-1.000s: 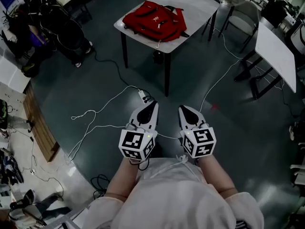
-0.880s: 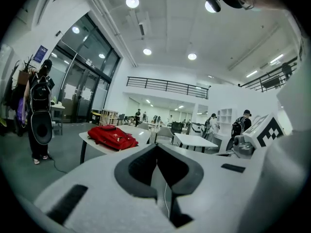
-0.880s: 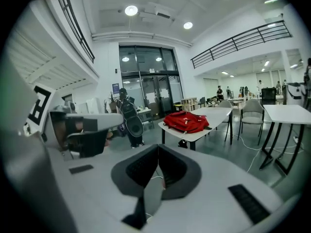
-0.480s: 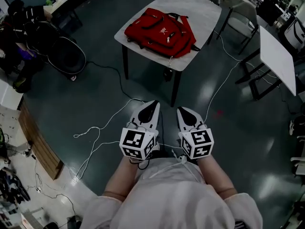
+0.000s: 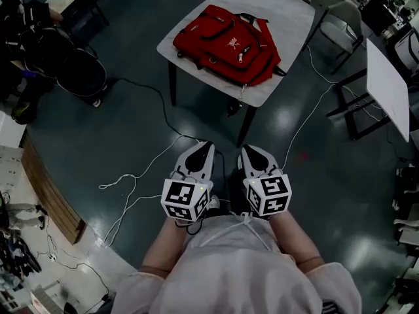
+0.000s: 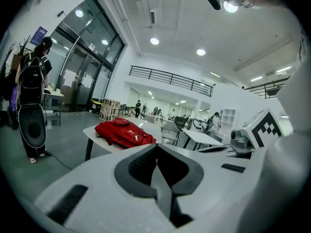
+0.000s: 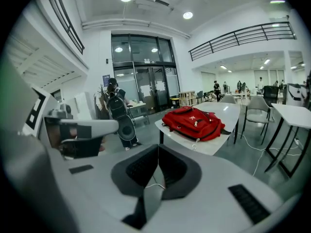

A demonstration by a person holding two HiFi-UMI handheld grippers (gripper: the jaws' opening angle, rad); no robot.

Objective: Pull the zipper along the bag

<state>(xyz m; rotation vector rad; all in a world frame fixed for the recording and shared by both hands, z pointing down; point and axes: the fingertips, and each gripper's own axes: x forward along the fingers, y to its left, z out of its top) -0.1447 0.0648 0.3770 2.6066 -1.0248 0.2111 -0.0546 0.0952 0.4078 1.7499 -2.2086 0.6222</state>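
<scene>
A red backpack (image 5: 228,43) lies flat on a white tabletop (image 5: 281,6), toward its near corner. Well short of it, over the dark floor (image 5: 98,136), the left gripper (image 5: 203,147) and right gripper (image 5: 249,150) sit side by side, fingers together, pointing toward the tabletop. A white cable (image 5: 134,175) trails across the floor.

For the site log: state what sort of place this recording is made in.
Probably a large open-plan office or lab hall: a black-railed upper gallery, tall glass entrance doors, and white-topped tables on a dark floor strewn with white cables.
</scene>
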